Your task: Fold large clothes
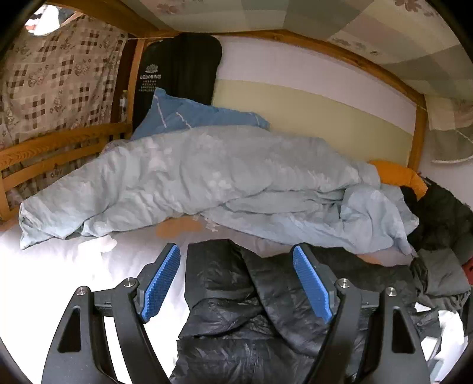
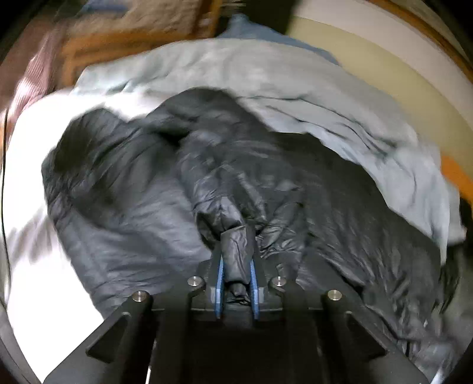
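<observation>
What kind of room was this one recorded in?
Most likely a bedroom, on the lower bunk of a wooden bunk bed: a white mattress with a crumpled pale blue duvet, a wooden frame around it, and a second mattress overhead.

We see puffer jacket (image 1: 236, 295) on the mattress (image 1: 59, 280) in front, duvet (image 1: 207, 177) behind it, pillow (image 1: 189, 112) behind that.

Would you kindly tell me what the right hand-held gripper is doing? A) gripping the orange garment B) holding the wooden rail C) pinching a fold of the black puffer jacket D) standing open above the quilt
C: the right hand-held gripper has its blue pads pressed on a bunched fold of the black puffer jacket.
</observation>
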